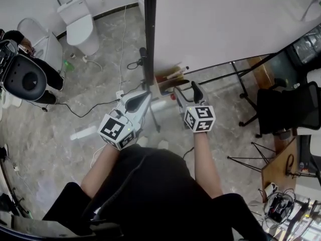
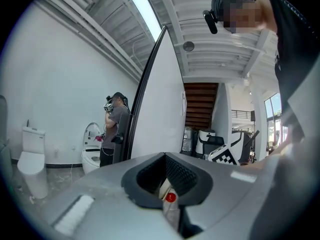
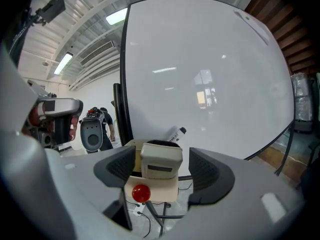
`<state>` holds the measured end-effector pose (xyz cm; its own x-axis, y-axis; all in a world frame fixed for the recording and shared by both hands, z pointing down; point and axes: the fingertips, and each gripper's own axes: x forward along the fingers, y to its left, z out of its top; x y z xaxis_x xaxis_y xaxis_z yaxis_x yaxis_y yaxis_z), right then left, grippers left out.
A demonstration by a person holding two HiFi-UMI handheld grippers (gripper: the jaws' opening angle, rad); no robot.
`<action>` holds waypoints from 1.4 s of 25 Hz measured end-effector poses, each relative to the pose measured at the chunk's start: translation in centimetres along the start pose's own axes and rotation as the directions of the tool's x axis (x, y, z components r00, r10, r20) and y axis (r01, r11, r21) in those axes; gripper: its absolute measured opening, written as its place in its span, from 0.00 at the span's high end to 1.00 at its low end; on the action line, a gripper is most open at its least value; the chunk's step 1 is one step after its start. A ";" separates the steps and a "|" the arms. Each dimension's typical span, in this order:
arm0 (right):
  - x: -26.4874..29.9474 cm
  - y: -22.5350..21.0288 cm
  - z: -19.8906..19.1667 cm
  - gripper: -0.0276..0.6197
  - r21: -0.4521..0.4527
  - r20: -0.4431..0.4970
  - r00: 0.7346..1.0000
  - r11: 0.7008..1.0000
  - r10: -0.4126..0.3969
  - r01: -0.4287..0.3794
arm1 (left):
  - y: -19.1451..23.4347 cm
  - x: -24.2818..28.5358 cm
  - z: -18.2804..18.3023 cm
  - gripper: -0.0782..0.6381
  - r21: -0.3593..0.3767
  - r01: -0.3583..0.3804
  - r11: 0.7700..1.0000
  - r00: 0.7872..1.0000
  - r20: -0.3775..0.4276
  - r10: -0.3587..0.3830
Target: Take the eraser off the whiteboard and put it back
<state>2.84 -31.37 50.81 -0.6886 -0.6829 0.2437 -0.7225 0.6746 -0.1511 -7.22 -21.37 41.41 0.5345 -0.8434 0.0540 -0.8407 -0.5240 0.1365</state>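
The whiteboard stands on a frame, with a wooden tray at its lower edge. A beige eraser sits on that tray, and a marker leans behind it. My right gripper is open around the eraser, with a gap on each side between pad and eraser. In the head view the right gripper reaches the tray below the whiteboard. My left gripper hangs just left of the tray beside the board's dark post. The left gripper has its tips together and holds nothing.
A board stand leg and an office chair are at the right, with a wooden table below them. Toilets stand at the back left. Cables cross the floor. Another person stands by the board's frame.
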 end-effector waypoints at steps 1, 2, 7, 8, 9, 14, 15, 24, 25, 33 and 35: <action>0.2 0.0 -0.1 0.45 -0.003 -0.003 1.000 1.000 0.003 -0.003 | 0.0 0.0 0.0 0.89 0.002 0.002 1.000 1.000 0.003 -0.002; 0.3 0.1 -0.2 0.44 -0.005 -0.005 1.000 1.000 0.006 -0.006 | 0.0 -0.1 0.0 0.89 0.006 0.003 1.000 1.000 0.003 -0.003; 1.0 0.4 -0.3 0.45 -0.025 -0.019 1.000 1.000 0.013 -0.014 | 0.6 -0.8 -0.2 0.89 0.001 -0.018 1.000 1.000 -0.001 0.018; 1.1 0.4 -0.2 0.45 -0.032 -0.021 1.000 0.999 0.013 -0.014 | 0.6 -0.9 -0.2 0.89 0.002 -0.020 1.000 1.000 -0.002 0.020; 1.0 0.4 -0.2 0.45 -0.037 -0.020 1.000 0.999 0.011 -0.012 | 0.6 -0.9 -0.1 0.89 0.005 -0.021 1.000 1.000 -0.002 0.021; 0.9 0.5 0.1 0.54 -0.056 -0.016 1.000 0.998 0.006 -0.007 | 0.8 -1.1 0.1 0.89 0.013 -0.017 1.000 1.000 0.001 0.017; 0.8 0.6 0.2 0.53 -0.062 -0.012 1.000 0.998 0.006 -0.007 | 0.9 -1.1 0.2 0.89 0.011 -0.019 1.000 1.000 0.003 0.019; -0.6 1.3 2.5 0.53 -0.060 0.052 0.998 0.998 0.023 -0.020 | 0.6 -0.7 0.6 0.89 0.007 0.012 1.000 1.000 0.010 -0.012; -0.9 1.5 2.9 0.53 -0.059 0.065 0.998 0.998 0.026 -0.022 | 0.5 -0.6 0.6 0.89 0.008 0.014 1.000 1.000 0.011 -0.015; -3.4 2.7 7.0 0.53 -0.070 0.161 0.986 0.997 0.038 -0.026 | 0.1 -0.4 1.2 0.89 0.016 0.046 0.999 0.999 0.019 -0.047; -4.2 3.0 7.9 0.53 -0.076 0.182 0.983 0.997 0.039 -0.025 | 0.0 -0.3 1.3 0.89 0.018 0.054 0.998 0.998 0.020 -0.054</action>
<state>3.08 -28.72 41.81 -0.7158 -0.6957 0.0596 -0.6981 0.7111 -0.0838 -7.51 -21.29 40.13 0.5774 -0.8160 0.0268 -0.8122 -0.5707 0.1214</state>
